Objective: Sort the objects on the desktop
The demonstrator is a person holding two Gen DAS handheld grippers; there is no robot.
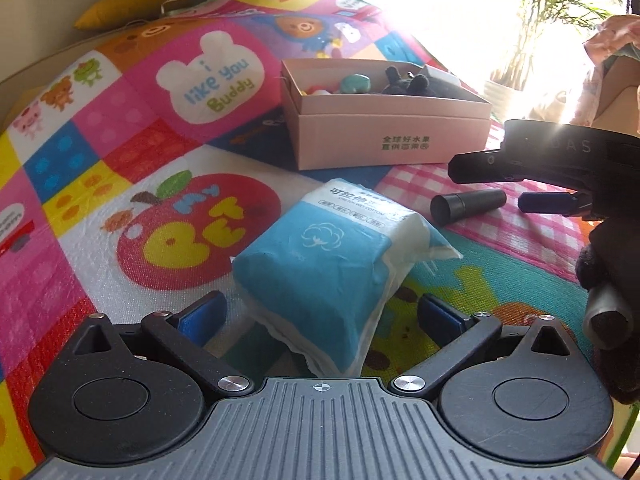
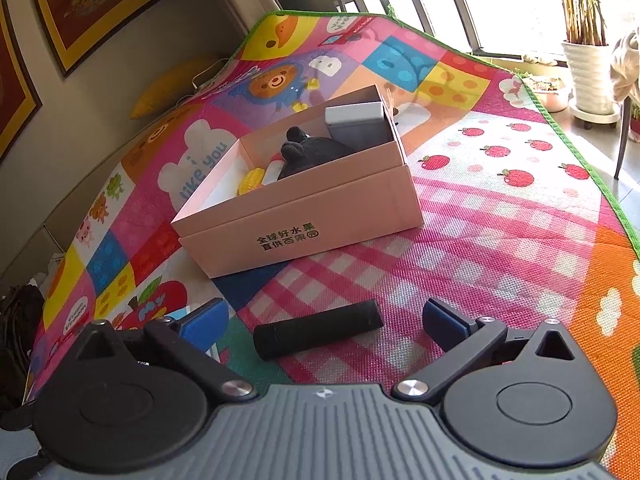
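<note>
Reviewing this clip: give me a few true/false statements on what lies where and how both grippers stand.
1. The black cylinder lies on the mat between the right gripper's open fingers. True.
2. The left gripper is clamped on the wipes pack. False: its fingers stand apart beside the pack, not pressing it.
3. The pink box is empty. False: a black plush toy, a grey case and a toy corn cob lie inside.
4. The wipes pack lies outside the box. True.
</note>
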